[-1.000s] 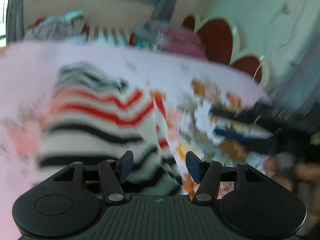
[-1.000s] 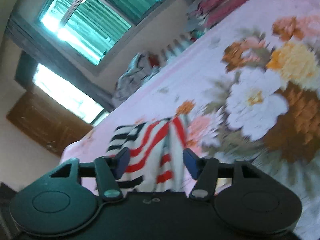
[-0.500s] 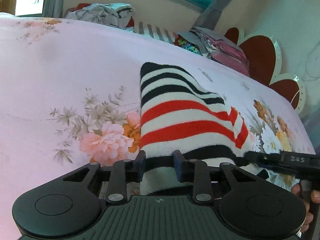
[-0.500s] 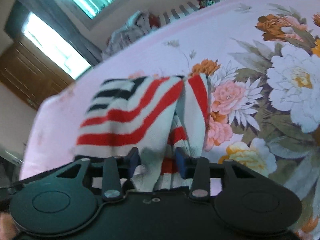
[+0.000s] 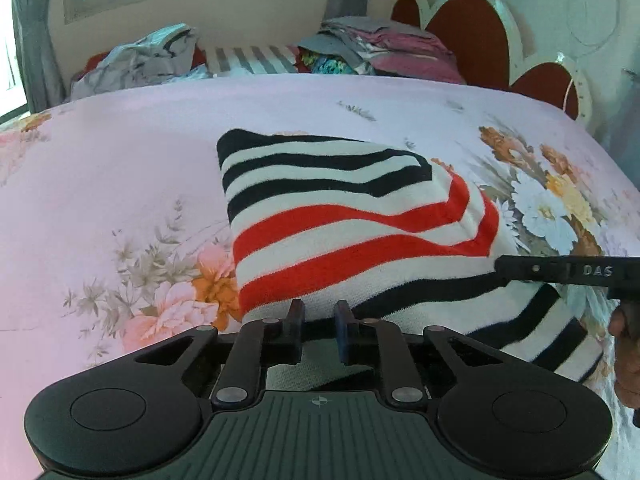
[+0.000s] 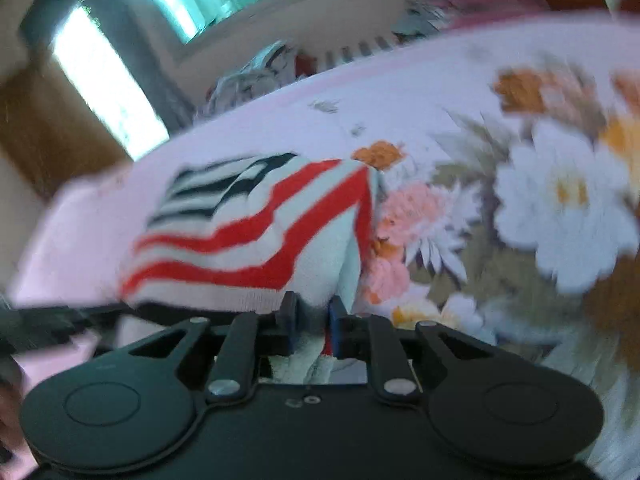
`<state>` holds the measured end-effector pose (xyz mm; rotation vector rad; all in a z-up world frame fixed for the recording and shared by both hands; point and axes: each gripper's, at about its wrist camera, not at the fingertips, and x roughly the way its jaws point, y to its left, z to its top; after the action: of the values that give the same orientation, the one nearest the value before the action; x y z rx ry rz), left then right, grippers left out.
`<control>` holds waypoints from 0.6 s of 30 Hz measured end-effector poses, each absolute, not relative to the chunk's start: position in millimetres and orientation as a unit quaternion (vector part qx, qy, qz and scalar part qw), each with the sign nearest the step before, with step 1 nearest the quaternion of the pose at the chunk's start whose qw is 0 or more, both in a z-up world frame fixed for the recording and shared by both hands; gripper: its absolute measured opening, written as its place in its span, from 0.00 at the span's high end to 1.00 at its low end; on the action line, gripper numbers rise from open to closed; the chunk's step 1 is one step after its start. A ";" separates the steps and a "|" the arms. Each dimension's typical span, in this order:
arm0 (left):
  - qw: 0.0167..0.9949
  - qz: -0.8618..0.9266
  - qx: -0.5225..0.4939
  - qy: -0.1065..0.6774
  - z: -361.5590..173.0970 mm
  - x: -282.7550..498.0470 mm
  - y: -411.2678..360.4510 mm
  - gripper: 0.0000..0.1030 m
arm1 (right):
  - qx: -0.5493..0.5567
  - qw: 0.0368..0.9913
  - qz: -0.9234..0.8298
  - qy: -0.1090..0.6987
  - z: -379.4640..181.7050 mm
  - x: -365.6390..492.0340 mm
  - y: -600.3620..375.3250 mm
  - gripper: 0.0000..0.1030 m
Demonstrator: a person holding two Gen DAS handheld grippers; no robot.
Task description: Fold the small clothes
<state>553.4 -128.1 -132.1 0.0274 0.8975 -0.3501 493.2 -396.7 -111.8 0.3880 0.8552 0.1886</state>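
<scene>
Striped sweater lies on the flowered bedsheet; left gripper and right gripper angle down, jaws closing narrowly on its near hem.

You work over a bed covered with a pale pink sheet printed with flowers: a pink and orange cluster on the near left, a larger bunch of white, yellow and brown blooms on the right. A striped top lies directly on the sheet near its middle, black and white bands at the far end, red and white nearer you, its near edge lifted off the sheet. Along the bed's far edge you see a crumpled grey heap, a grey-striped pillow and a stack of folded clothes beside the headboard.
</scene>
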 end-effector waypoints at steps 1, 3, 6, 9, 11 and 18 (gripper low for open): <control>0.886 -0.168 0.010 0.433 -131.8 553.3 -126.8 0.85 | 0.178 0.889 0.091 0.411 -110.7 492.2 -394.5 0.84; 0.885 -0.169 0.009 0.433 -132.0 553.0 -125.1 0.85 | 0.168 0.891 0.094 0.412 -109.9 490.6 -393.0 0.83; 0.887 -0.163 0.017 0.432 -127.8 549.8 -126.2 0.85 | 0.178 0.881 0.090 0.430 -100.2 490.5 -394.2 0.75; 0.894 -0.180 -0.013 0.410 -111.3 530.2 -118.6 0.84 | 0.153 0.881 0.110 0.434 -77.9 479.9 -384.1 0.75; 0.891 -0.184 -0.016 0.416 -113.0 518.8 -116.1 0.84 | 0.160 0.875 0.124 0.441 -71.9 472.0 -384.3 0.75; 0.888 -0.174 -0.025 0.425 -126.0 503.6 -99.8 0.84 | 0.150 0.868 0.107 0.462 -85.8 452.3 -380.0 0.89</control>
<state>503.6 -99.8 -126.0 -0.0523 0.8828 -0.3609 452.3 -380.0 -85.8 0.3135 0.9663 0.2244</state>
